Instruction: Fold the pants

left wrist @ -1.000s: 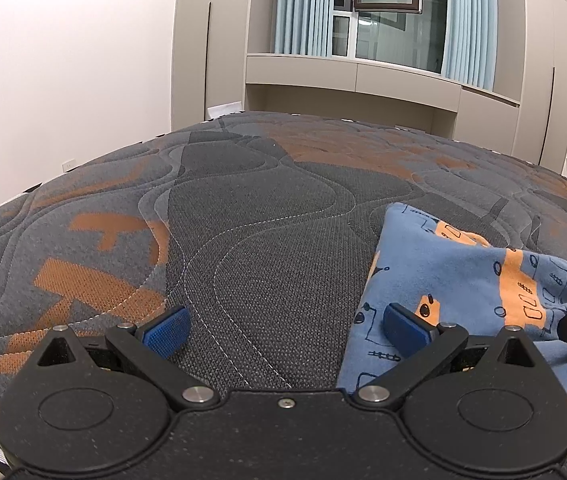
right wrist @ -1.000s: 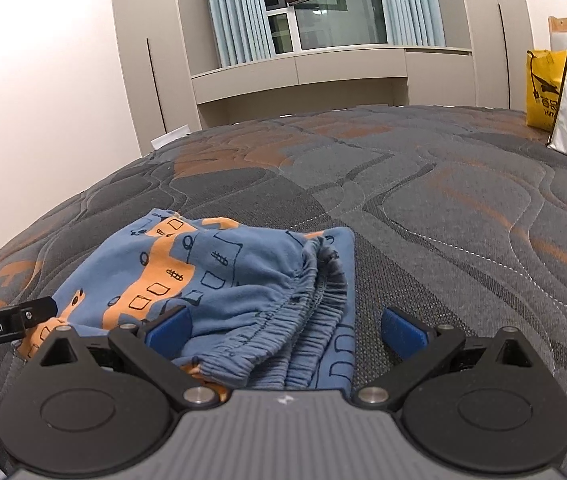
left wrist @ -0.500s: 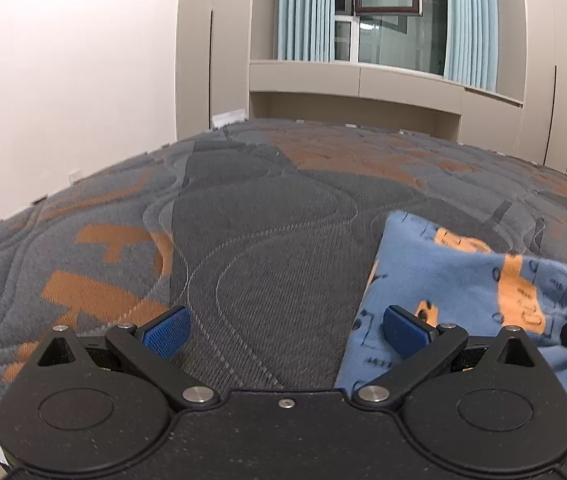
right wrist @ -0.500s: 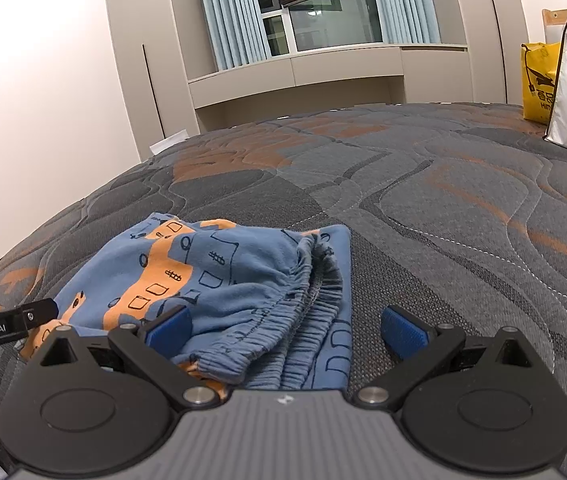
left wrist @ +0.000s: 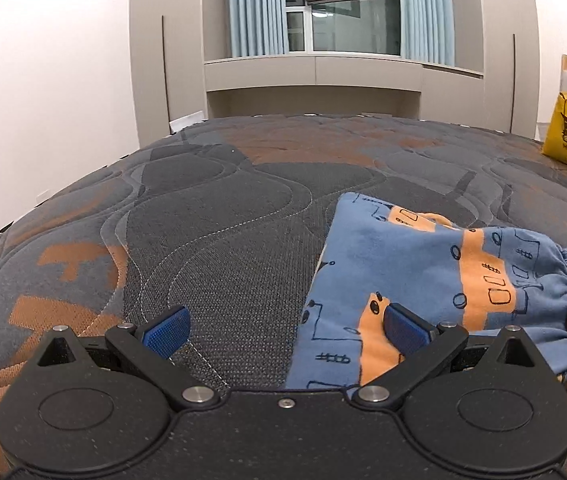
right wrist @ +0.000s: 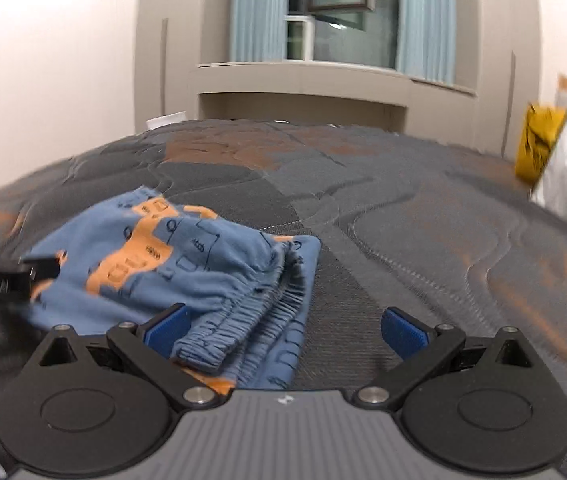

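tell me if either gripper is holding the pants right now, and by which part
Nothing is held. The left gripper and right gripper are both open, and the folded pants lie loose on the mattress.

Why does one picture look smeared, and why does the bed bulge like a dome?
Right wrist view: motion blur smears the yellow bag and the quilted grey and orange mattress; the blue and orange patterned pants are soft too. Left wrist view: sharp. Both views: the fisheye lens bows the mattress and darkens the corners.
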Demonstrator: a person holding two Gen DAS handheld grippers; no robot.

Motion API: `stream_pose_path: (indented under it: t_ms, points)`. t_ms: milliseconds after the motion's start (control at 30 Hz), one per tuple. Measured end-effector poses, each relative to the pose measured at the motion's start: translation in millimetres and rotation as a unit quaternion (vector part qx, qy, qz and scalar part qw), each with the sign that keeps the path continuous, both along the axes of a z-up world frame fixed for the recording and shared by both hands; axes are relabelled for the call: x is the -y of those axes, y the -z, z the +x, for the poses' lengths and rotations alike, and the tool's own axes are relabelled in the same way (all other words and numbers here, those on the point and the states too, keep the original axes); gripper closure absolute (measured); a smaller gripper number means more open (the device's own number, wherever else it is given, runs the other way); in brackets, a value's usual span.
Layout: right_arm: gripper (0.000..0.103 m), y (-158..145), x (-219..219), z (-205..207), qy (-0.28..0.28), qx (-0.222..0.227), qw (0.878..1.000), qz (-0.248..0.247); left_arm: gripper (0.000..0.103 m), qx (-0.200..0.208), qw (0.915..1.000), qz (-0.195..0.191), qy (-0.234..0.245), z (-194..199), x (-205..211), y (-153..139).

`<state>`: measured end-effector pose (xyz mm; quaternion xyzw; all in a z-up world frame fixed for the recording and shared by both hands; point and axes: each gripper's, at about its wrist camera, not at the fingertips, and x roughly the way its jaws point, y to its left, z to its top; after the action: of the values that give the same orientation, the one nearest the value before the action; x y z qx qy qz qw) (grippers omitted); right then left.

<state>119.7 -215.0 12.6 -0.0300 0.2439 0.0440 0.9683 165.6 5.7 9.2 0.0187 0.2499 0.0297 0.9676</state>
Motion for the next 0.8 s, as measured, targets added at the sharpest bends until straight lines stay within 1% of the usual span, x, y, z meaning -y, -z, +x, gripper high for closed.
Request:
stream_pose_path:
  t_ms: [167, 233, 333, 433, 633, 700, 800]
  points:
    - [0.000, -2.5, 1.6, -14.7, -0.012, 0.005, 1.000, -0.005, 0.000, 0.000, 0.9999, 0.011, -0.002, -4.4, 1.0, -4.6]
    - [0.000, -9.9, -0.2, -15.3, -0.017, 0.019, 1.000, -0.015, 0.000, 0.007, 0.9998, 0.019, -0.004, -5.7, 2.3, -9.2]
    - [0.000, -22.7, 0.4, -6.3, -0.015, 0.048, 0.998, -0.032, 0.000, 0.018, 0.9997, 0.018, -0.003, -4.0, 3.0, -15.3]
    - [0.000, -30.9, 1.4, 14.1, -0.013, 0.061, 0.997, -0.036, 0.000, 0.017, 0.9996, 0.021, -0.007, 2.0, 2.5, -16.5]
    - [0.000, -35.6, -1.0, 61.4, -0.017, 0.057, 0.998, -0.022, 0.000, -0.002, 0.9997, 0.022, -0.013, 12.0, 2.1, -7.4]
    - [0.000, -31.4, -6.3, 76.0, -0.015, 0.045, 0.999, -0.025, 0.000, -0.002, 0.9997, 0.020, -0.013, 12.6, 1.4, -7.3]
    - [0.000, -17.4, -13.6, 91.9, -0.015, 0.020, 0.999, -0.040, 0.000, -0.003, 0.9996, 0.025, -0.011, 13.9, 1.9, -9.0]
